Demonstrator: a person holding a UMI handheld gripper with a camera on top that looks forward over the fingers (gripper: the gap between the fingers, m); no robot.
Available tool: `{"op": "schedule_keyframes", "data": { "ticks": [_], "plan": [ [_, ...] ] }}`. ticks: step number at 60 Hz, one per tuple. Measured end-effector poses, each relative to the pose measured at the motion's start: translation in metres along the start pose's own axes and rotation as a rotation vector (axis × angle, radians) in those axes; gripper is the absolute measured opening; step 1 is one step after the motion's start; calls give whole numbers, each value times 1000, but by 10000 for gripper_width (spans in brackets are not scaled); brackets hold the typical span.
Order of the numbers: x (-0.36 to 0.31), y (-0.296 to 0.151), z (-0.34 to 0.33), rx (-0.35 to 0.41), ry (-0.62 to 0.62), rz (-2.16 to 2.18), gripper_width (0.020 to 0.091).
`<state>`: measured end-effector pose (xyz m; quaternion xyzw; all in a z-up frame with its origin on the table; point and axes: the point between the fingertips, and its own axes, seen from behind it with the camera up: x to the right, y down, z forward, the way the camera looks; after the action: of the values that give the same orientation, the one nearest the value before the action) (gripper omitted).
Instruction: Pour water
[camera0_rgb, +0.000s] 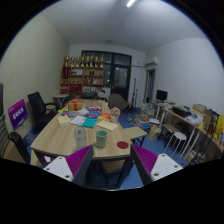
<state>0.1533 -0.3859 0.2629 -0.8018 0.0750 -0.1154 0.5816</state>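
From the view along the tongs (108, 168), both purple-padded fingers (58, 161) stand spread wide apart with nothing between them, held high and well back from the counter (60, 142). A green cup (101, 138) stands near the counter's near edge, just beyond the fingers, with a small red dish (123, 145) close beside it at the near right corner. Papers and boxes (85, 110) crowd the far half. I judge the approach risky: coming in low could clip the near edge or knock the cup over. Open room lies along the near edge; chairs (40, 103) hem the left side.
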Motion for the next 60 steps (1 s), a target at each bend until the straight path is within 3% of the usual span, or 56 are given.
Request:
{"op": "schedule_keyframes", "data": {
  "ticks": [30, 50, 60],
  "plan": [
    [-33, 20, -20, 12, 2, 25, 843],
    [-163, 90, 108, 33, -137, 32, 835],
    [-197, 93, 192, 133, -172, 47, 831]
  ]
}}
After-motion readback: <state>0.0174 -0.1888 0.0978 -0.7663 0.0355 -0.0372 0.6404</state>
